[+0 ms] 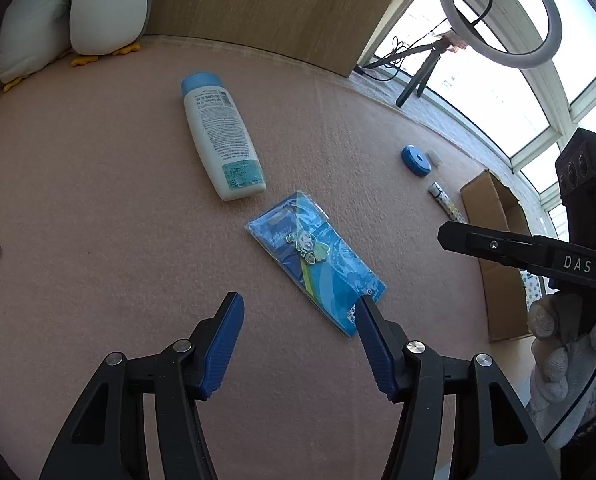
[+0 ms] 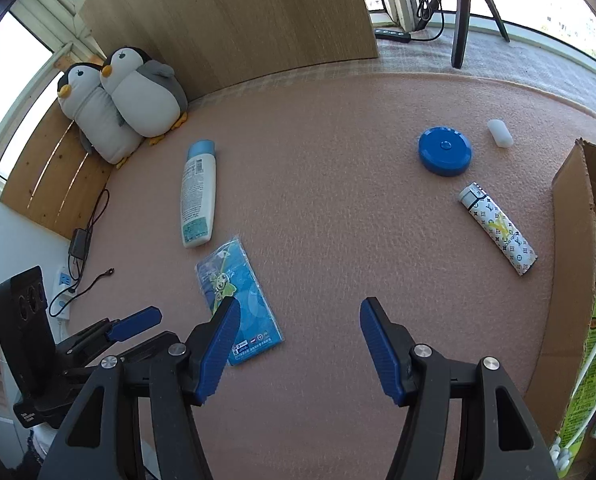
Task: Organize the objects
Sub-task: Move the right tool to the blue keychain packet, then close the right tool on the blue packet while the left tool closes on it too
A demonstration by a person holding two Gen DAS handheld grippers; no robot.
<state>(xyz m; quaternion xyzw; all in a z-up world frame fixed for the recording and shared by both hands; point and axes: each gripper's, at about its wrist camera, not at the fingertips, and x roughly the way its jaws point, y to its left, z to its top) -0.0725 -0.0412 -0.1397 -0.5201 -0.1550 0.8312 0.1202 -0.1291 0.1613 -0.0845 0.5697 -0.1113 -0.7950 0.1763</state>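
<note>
Right now the blue packet (image 1: 315,258) lies flat on the pink mat (image 1: 98,200), just ahead of my left claw (image 1: 299,314), which is spread wide and empty. My right claw (image 2: 299,322) is likewise open, holding nothing. I'd judge the packet comes first: drop low, straddle its near edge and pinch gently, since the wrapper looks slippery. The cardboard box (image 2: 573,248) waits to the right.
</note>
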